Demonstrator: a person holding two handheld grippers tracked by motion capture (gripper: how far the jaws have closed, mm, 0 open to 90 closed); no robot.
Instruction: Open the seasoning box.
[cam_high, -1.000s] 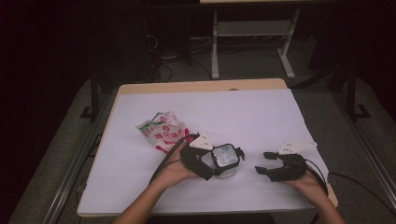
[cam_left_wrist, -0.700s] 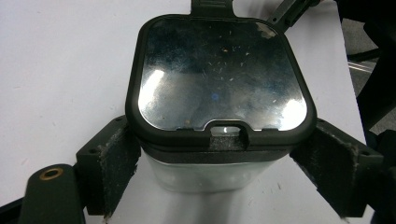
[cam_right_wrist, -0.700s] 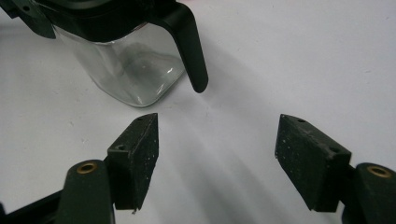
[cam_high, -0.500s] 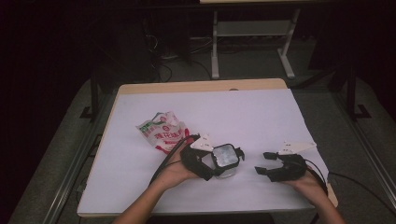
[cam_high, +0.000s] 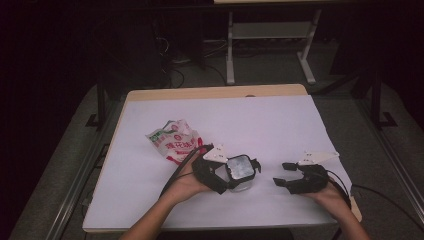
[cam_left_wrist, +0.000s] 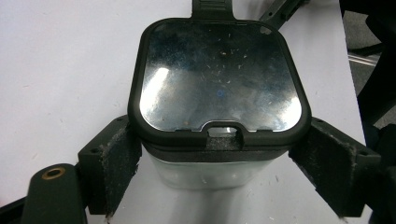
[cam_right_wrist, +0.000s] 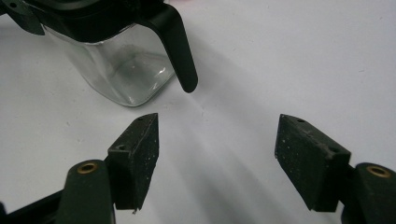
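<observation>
My left gripper (cam_high: 235, 176) clamps the jar (cam_left_wrist: 219, 140) near centre of the table (cam_high: 280, 120). Right gripper (cam_high: 289, 181) is wide, empty, just right of it. Glass body looks stiff, slick and breakable; I'd grip the flat sides under the lid (cam_left_wrist: 217, 74). Bag (cam_high: 175, 141) sits far-left.

From my high view the room is dim: the floor beyond the counter (cam_high: 220, 125) sinks into near black, while the white top itself is the one bright patch, lit from above. That feed is soft and grainy, and print on the snack bag (cam_high: 175, 142) is unreadable. My left claw view is sharp; the container lid (cam_left_wrist: 217, 77) mirrors overhead light as a pale glare spot near its left. In my right claw view, soft shadows streak the counter and the glass body (cam_right_wrist: 121, 70) glints.
</observation>
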